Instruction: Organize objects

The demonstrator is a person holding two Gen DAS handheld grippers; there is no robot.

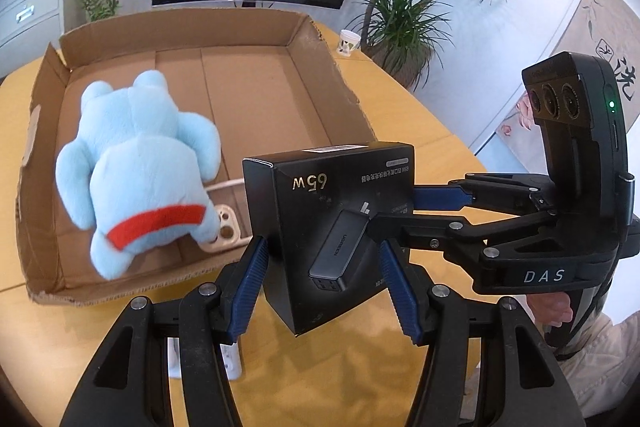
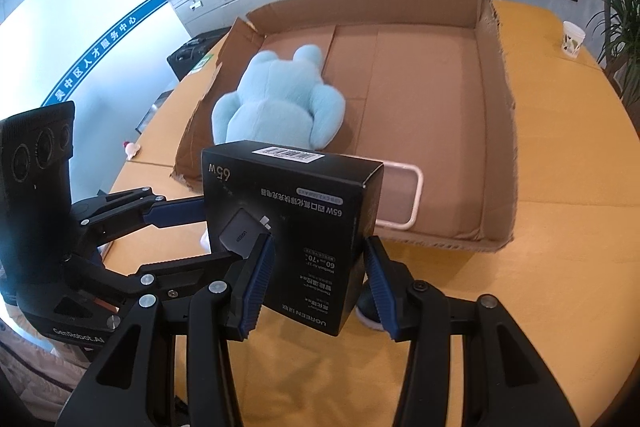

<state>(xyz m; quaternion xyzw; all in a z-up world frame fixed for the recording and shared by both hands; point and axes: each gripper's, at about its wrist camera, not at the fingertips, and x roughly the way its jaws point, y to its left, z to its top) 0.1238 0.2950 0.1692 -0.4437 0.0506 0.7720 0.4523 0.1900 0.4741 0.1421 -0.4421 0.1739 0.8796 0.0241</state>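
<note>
Left wrist view: the black charger box point(image 1: 328, 223) is clamped between the blue pads of the left hand-held gripper point(image 1: 328, 283) and held above the yellow counter point(image 1: 400, 115), just beside the near wall of the open cardboard box point(image 1: 312, 39). The right hand-held gripper point(image 1: 404, 203) is seen reaching in from the right, its fingers closed on the same charger box. A light blue plush toy point(image 1: 132, 167) and a beige phone case point(image 1: 226, 227) are seen lying inside the cardboard box.

Right wrist view: the charger box point(image 2: 296, 227) is gripped by the right hand-held gripper point(image 2: 316, 287), with the left hand-held gripper point(image 2: 200, 227) clamped on it from the left. A paper cup point(image 2: 573, 39) is seen standing on the counter point(image 2: 560, 227), beyond the cardboard box point(image 2: 496, 99).
</note>
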